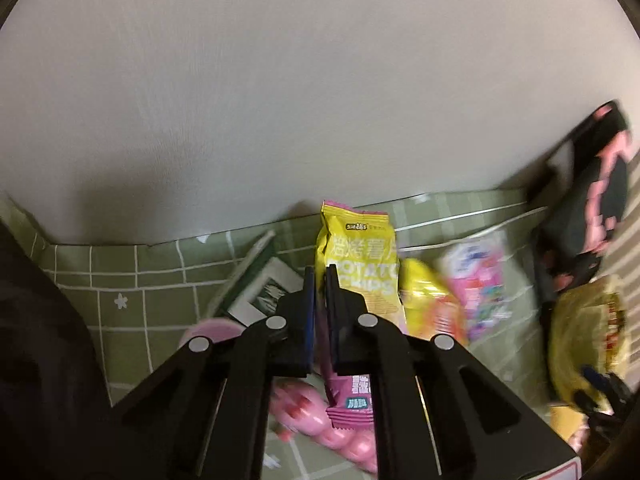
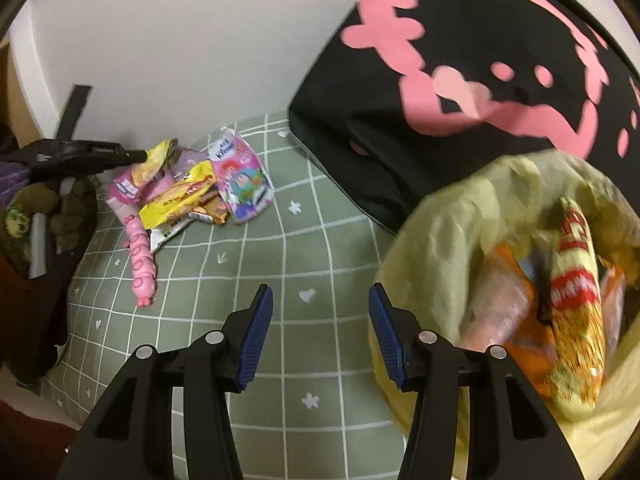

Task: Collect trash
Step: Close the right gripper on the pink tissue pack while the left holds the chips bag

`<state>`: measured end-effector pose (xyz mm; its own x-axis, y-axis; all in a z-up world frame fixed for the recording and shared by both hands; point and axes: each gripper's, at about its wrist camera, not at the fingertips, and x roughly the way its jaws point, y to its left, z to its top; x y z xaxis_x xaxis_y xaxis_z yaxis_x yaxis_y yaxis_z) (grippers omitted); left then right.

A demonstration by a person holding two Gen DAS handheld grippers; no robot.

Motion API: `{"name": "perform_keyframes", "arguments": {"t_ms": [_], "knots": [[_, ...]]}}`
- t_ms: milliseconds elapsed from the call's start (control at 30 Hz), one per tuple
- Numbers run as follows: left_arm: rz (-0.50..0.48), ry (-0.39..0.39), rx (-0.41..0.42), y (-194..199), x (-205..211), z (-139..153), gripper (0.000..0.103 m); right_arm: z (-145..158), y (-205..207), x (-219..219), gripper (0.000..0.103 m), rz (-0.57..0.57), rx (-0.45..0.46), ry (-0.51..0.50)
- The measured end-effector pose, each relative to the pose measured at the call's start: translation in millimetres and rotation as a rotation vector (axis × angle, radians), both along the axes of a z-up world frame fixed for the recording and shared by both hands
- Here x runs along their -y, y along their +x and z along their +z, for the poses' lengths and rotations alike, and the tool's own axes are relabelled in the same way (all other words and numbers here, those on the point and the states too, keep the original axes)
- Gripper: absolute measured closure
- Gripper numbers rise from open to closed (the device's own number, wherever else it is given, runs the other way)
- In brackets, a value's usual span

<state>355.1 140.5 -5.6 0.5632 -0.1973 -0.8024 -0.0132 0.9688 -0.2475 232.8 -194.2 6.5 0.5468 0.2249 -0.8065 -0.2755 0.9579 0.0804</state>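
My left gripper [image 1: 320,276] is shut on a yellow and magenta potato chips packet [image 1: 356,256], which stands upright between the pads above a green checked cloth [image 1: 132,292]. In the right wrist view the same gripper [image 2: 141,156] pinches that packet [image 2: 160,154] over a pile of snack wrappers [image 2: 180,196]. My right gripper [image 2: 320,300] is open with nothing between its fingers, just left of a yellow trash bag [image 2: 440,232] that holds several wrappers [image 2: 576,312].
A black bag with pink shapes [image 2: 440,80] stands behind the trash bag. A pink toy [image 2: 138,256] and a pink-and-white packet [image 2: 244,184] lie by the pile. A green and white box [image 1: 260,284] lies near the pale wall [image 1: 280,80]. Dark clutter [image 2: 36,216] fills the left edge.
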Motion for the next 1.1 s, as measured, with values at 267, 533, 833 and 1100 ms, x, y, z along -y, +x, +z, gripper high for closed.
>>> {"name": "perform_keyframes", "arguments": {"t_ms": [267,533,833,1100], "knots": [[-0.015,-0.061,0.014,-85,9,30,0.098,-8,51,-51,0.056,0.139,0.037,-0.034],[0.115,-0.071,-0.131,-150,-10,-16,0.098,-19,122,-117,0.056,0.268,0.047,0.046],[0.153,-0.06,-0.128,-179,-19,-13,0.098,-50,160,-154,0.086,0.323,-0.005,-0.049],[0.115,-0.099,-0.103,-169,-15,-12,0.098,-30,109,-118,0.099,0.286,-0.03,0.073]]}}
